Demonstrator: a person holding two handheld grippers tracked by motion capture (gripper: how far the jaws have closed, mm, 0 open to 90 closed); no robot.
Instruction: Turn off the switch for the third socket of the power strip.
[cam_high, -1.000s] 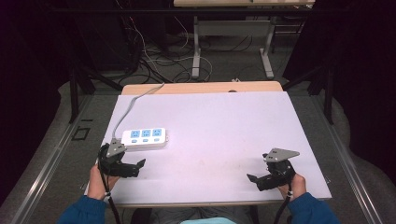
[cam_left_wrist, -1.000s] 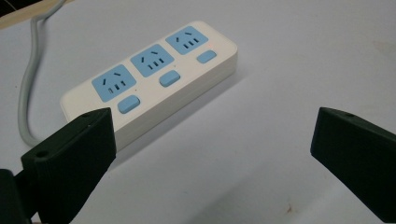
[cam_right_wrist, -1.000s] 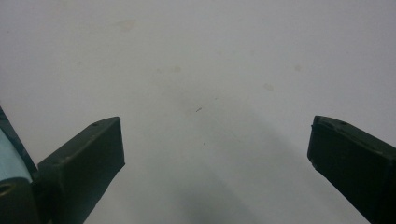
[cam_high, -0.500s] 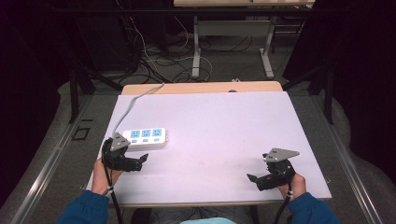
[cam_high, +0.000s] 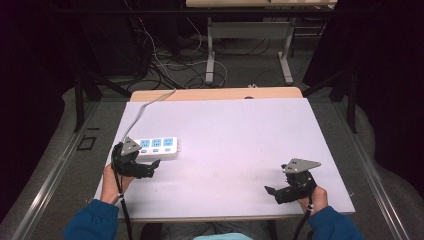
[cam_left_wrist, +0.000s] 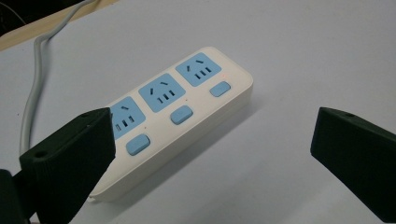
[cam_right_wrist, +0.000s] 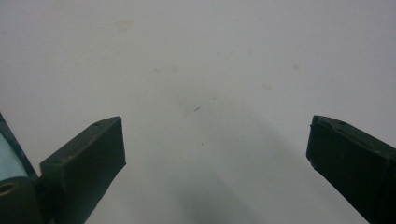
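Wide white table under the high view, a strip of bare wood showing along its far edge, and both forearms in blue sleeves come in from the near side. Left hand sits at the near-left part of the table, wrist angled inward, carrying the left gripper low over the surface with its grey three-cornered plate tipped toward the camera. Right hand rests well apart at the near-right corner, and the right gripper points left across the table, its plate lying flat on top.

Now the tools. In the left gripper view the two black jaws stand wide apart, nothing between them, nothing touched. The left-side jaw overlaps the near end of the power strip in the picture; whether it touches I cannot tell. That strip is white with three blue sockets and three blue switches, lying flat on the table's left part, just beyond the left gripper, and its grey cord trails off toward the far edge.

Right gripper view: jaws spread just as wide, empty, above bare white tabletop with a few faint specks.
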